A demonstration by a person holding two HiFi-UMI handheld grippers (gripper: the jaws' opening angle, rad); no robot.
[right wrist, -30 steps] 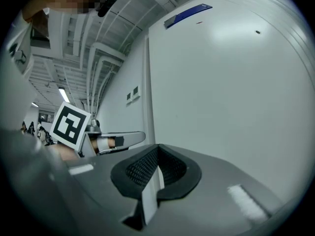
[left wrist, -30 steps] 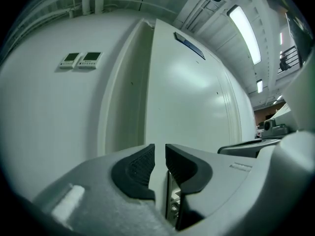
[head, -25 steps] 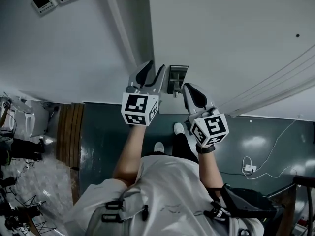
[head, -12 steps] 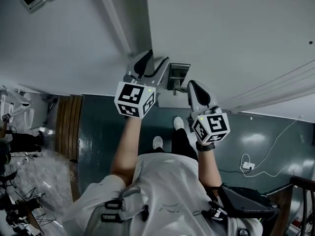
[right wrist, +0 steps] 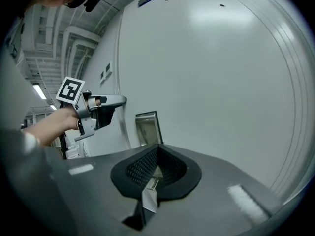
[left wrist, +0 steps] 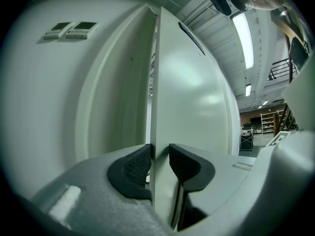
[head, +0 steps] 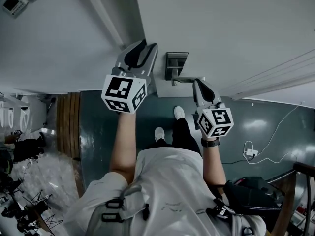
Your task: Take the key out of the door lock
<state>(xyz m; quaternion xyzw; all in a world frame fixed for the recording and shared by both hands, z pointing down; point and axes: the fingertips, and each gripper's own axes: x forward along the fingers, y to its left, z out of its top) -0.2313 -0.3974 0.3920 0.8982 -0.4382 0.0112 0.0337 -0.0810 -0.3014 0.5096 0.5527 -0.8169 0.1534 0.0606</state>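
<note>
The white door (head: pixel 221 28) carries a metal lock plate (head: pixel 175 65), seen again in the right gripper view (right wrist: pixel 147 128). My right gripper (head: pixel 197 81) is just right of that plate and shut on the small metal key (right wrist: pixel 150 193), whose metal end sticks back from between the black pads (right wrist: pixel 172 168). Whether the key touches the lock is hidden by the gripper. My left gripper (head: pixel 149 46) straddles the door edge (left wrist: pixel 160 107) left of the plate. Its jaws are closing, and both pads (left wrist: pixel 133 168) meet the edge.
Two small wall panels (left wrist: pixel 74 29) hang on the white wall left of the door frame. Below me are a dark floor (head: pixel 98 132), a wooden strip (head: pixel 69 127) and a white cable with a plug (head: pixel 250 154). My legs and shoes (head: pixel 158 132) stand by the door.
The left gripper has shifted up and left along the door edge, and its jaws went wider and then closed in on it. The right gripper has edged right, away from the lock plate.
</note>
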